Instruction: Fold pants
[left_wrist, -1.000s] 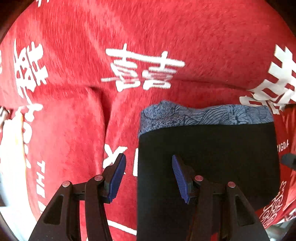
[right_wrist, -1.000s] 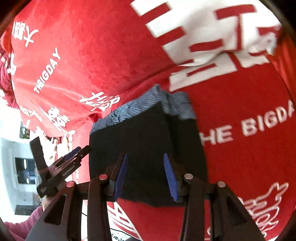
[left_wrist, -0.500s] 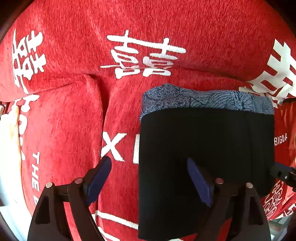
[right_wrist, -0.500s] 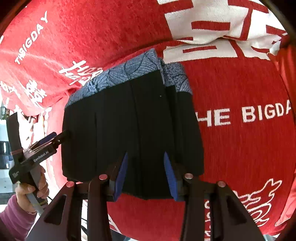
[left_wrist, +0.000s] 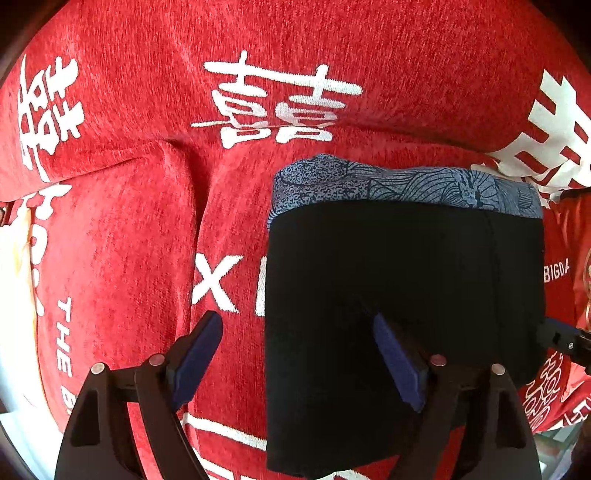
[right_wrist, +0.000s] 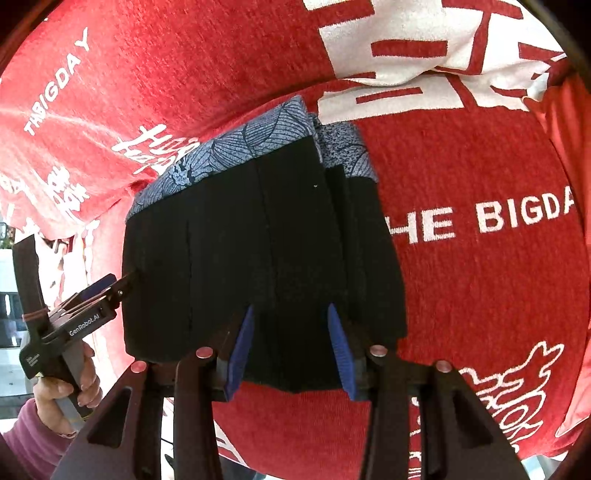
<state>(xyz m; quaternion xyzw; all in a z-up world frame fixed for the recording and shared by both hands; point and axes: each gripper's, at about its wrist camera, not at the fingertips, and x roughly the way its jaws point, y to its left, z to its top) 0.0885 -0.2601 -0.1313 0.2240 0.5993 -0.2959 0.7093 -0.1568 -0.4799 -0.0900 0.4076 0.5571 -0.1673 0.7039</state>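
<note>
I had both grippers open over the folded black pants (left_wrist: 402, 295): left gripper (left_wrist: 295, 354) straddling an edge, right gripper (right_wrist: 291, 347) gripping nothing

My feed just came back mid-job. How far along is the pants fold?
Mostly done, it looks: the pants lie as a compact black rectangle on the red blanket, patterned waistband at the far edge. In hand: nothing. The left claw is open over the pants' left edge, and the right claw is open over the near edge. Left: perhaps a last tidy, then pulling away.
</note>
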